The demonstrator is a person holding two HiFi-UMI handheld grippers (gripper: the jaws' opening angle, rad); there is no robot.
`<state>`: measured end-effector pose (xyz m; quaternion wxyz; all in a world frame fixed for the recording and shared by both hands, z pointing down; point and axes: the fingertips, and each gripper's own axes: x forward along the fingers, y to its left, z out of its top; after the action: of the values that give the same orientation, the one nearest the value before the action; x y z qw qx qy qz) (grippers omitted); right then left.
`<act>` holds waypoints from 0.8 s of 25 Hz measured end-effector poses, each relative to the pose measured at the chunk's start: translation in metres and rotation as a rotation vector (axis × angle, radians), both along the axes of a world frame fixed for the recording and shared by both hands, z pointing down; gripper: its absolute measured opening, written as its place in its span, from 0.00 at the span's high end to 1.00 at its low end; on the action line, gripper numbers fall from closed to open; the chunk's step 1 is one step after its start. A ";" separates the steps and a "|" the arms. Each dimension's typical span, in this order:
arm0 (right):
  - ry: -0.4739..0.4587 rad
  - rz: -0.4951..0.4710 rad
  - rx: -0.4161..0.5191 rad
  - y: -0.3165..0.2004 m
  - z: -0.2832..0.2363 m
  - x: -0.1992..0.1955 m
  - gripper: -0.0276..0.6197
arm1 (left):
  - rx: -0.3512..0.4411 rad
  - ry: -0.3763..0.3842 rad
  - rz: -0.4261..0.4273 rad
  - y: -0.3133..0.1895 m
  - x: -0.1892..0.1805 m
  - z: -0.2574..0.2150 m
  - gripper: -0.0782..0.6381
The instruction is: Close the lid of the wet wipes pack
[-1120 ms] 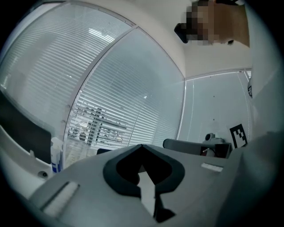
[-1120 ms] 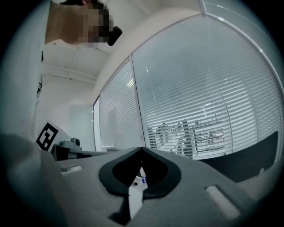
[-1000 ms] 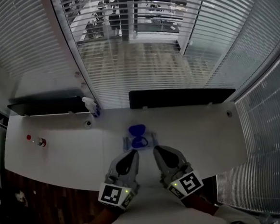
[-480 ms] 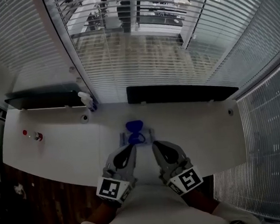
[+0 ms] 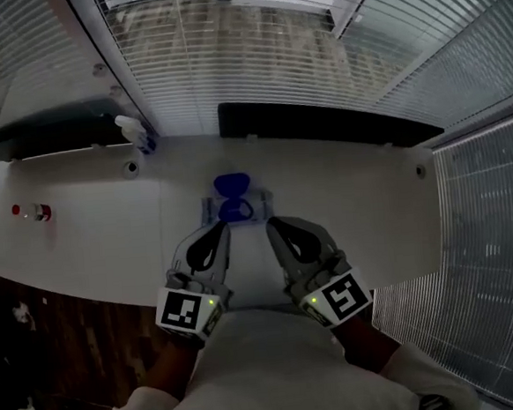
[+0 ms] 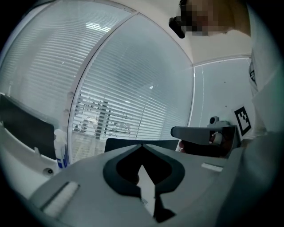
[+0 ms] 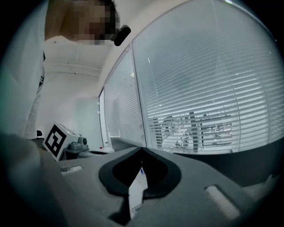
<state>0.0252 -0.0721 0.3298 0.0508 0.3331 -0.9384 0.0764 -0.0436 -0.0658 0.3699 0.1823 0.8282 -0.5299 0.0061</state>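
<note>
The wet wipes pack (image 5: pixel 231 212) lies on the white table (image 5: pixel 91 239), and its blue lid (image 5: pixel 229 185) stands flipped open on the far side. My left gripper (image 5: pixel 219 234) and right gripper (image 5: pixel 274 226) are side by side just short of the pack, pointing at it, both with jaws together and empty. In the left gripper view the jaws of the left gripper (image 6: pixel 142 145) meet at the tip. The right gripper (image 7: pixel 141 150) is the same in its own view, and a sliver of white and blue shows through the slot below its tip.
A spray bottle (image 5: pixel 134 131) stands at the back left beside a dark divider panel (image 5: pixel 48 141). Another dark panel (image 5: pixel 321 126) runs along the back edge under window blinds. A small red thing (image 5: pixel 40 211) lies far left. The table's front edge is close under my hands.
Both grippers have sunk a little and edged forward together, still shut. The head view has tilted, so the table and pack sit higher in the picture.
</note>
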 end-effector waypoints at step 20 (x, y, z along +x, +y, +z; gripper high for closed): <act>0.192 -0.118 -0.148 -0.055 0.150 -0.033 0.95 | -0.228 -0.126 0.016 -0.037 -0.026 0.159 0.89</act>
<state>-0.0073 -0.1269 0.4798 0.1695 0.2785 -0.9389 0.1102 -0.0699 -0.1029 0.5290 0.2416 0.8043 -0.5295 0.1200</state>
